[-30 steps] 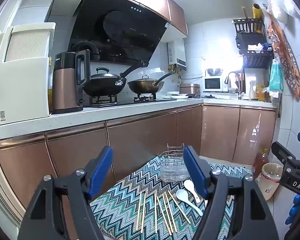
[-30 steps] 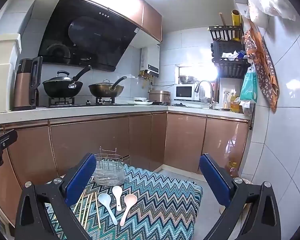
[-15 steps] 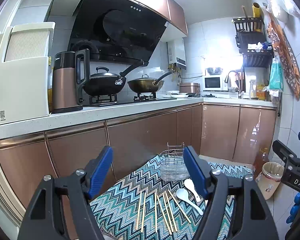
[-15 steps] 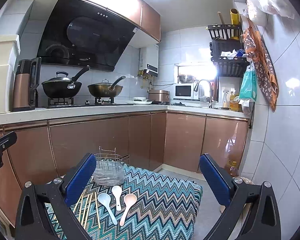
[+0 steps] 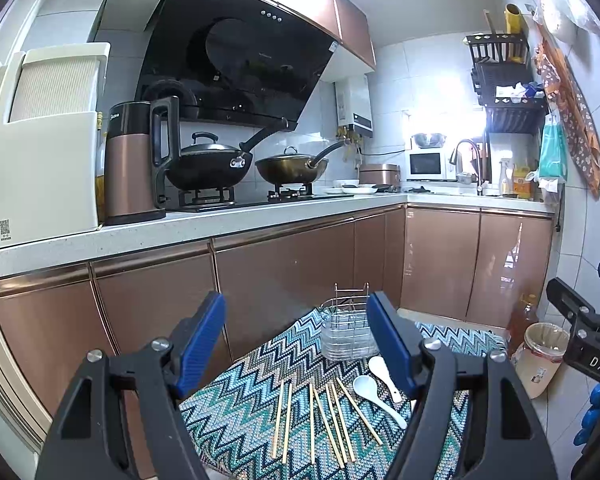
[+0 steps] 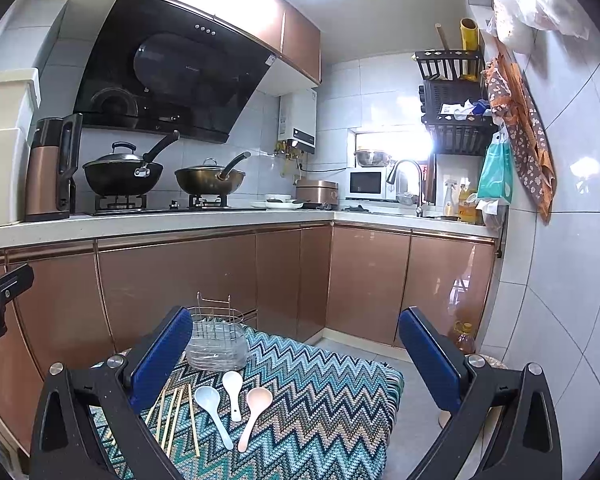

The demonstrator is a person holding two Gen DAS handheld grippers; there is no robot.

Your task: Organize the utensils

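A wire utensil holder [image 5: 346,332] [image 6: 216,340] stands at the far edge of a small table covered by a zigzag cloth [image 6: 324,392]. Several wooden chopsticks [image 5: 320,420] [image 6: 172,412] lie side by side on the cloth. Three spoons lie beside them: two white ones [image 6: 214,412] [image 6: 233,390] and a pink one [image 6: 254,412]; two white spoons [image 5: 376,396] show in the left wrist view. My left gripper [image 5: 296,344] is open and empty, held above the chopsticks. My right gripper [image 6: 296,352] is open and empty, held above the spoons.
Copper cabinet fronts [image 6: 180,288] and a counter with a kettle [image 5: 134,164] and two woks [image 5: 208,164] stand behind the table. A lidded bin [image 5: 540,356] and an oil bottle [image 6: 462,336] stand on the floor at the right by the tiled wall.
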